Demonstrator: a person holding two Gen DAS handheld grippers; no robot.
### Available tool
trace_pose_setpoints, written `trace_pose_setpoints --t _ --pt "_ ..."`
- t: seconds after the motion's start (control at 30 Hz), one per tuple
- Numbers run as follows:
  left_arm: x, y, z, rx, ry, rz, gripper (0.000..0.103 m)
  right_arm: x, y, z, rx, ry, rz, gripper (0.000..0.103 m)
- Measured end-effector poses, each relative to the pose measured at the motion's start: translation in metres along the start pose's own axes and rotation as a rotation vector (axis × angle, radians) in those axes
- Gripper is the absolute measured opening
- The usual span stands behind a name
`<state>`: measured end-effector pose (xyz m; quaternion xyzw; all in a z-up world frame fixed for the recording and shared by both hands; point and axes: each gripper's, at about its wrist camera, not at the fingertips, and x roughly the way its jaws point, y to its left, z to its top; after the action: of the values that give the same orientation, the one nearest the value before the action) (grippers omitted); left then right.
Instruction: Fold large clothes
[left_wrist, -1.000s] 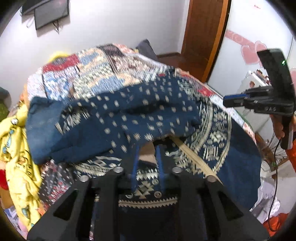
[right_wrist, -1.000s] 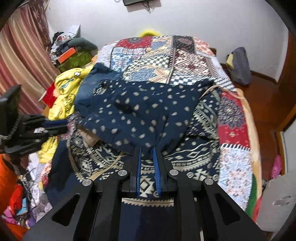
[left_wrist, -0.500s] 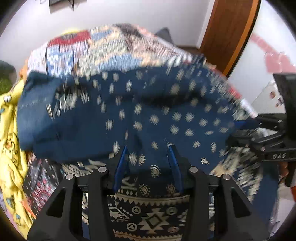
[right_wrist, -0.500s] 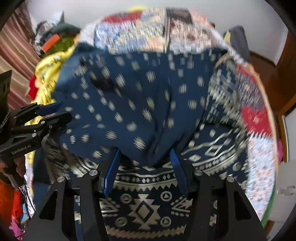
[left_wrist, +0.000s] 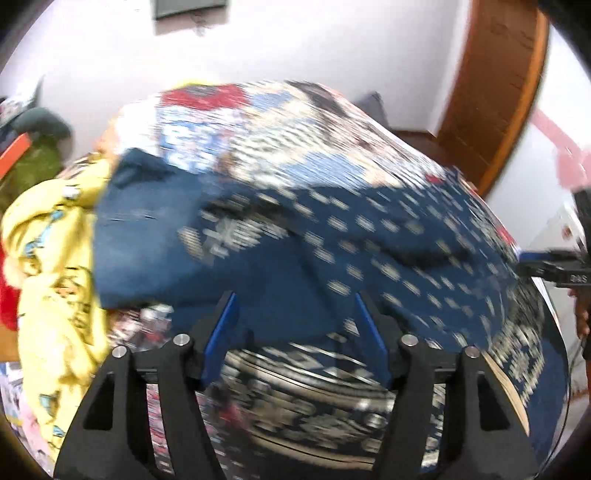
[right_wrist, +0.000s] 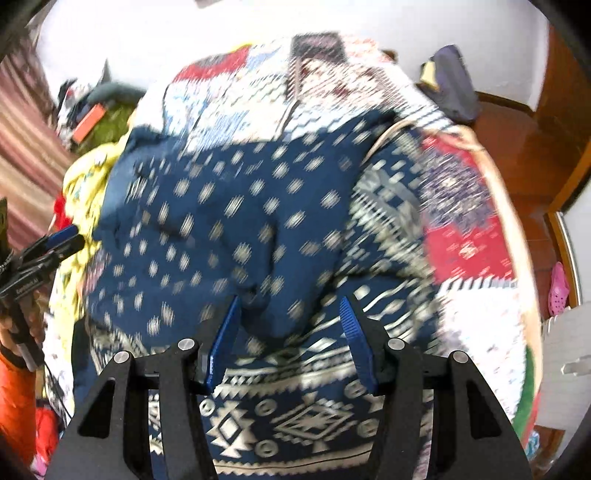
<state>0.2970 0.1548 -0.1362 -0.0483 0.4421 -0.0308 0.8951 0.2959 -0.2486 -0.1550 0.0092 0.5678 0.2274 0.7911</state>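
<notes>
Your left gripper (left_wrist: 295, 325) has its blue pads spread wide with nothing between them, and your right gripper (right_wrist: 290, 328) is likewise parted and empty, both poised just above the near edge of the bed (right_wrist: 476, 251). The navy patterned garment (right_wrist: 221, 221) lies folded over itself across the middle of the bed on the patchwork quilt (left_wrist: 258, 122), its dotted layer on top of the banded layer nearest you. A yellow cloth (left_wrist: 48, 266) is heaped at the bed's left edge.
</notes>
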Motion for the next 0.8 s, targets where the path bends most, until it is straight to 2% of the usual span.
trace_pose_setpoints --t 0.13,0.2,0.37,0.5,0.53,0.6,0.73,0.8 --pt "0.014 0.043 0.013 -0.092 0.009 0.040 0.064 -0.013 -0.024 0.013 0.069 -0.065 -0.016 0.052" --pt "0.034 0.068 0.018 -0.148 0.040 0.048 0.064 -0.011 -0.030 0.021 0.095 -0.082 -0.038 0.052" --pt "0.083 0.094 0.021 -0.262 0.119 -0.017 0.064 0.007 -0.058 0.039 0.154 -0.068 -0.087 0.052" --pt "0.124 0.102 0.023 -0.341 0.178 -0.102 0.063 0.033 -0.074 0.057 0.185 -0.034 -0.087 0.052" --pt "0.132 0.102 0.024 -0.353 0.179 -0.131 0.064 0.042 -0.079 0.062 0.199 -0.021 -0.086 0.052" --pt "0.140 0.103 0.027 -0.366 0.164 -0.144 0.066 0.055 -0.087 0.071 0.223 -0.010 -0.085 0.052" --pt "0.145 0.109 0.028 -0.394 0.141 -0.184 0.066 0.066 -0.087 0.084 0.220 -0.041 -0.054 0.052" --pt "0.141 0.107 0.029 -0.372 0.121 -0.167 0.056 0.071 -0.081 0.090 0.196 -0.038 -0.027 0.051"
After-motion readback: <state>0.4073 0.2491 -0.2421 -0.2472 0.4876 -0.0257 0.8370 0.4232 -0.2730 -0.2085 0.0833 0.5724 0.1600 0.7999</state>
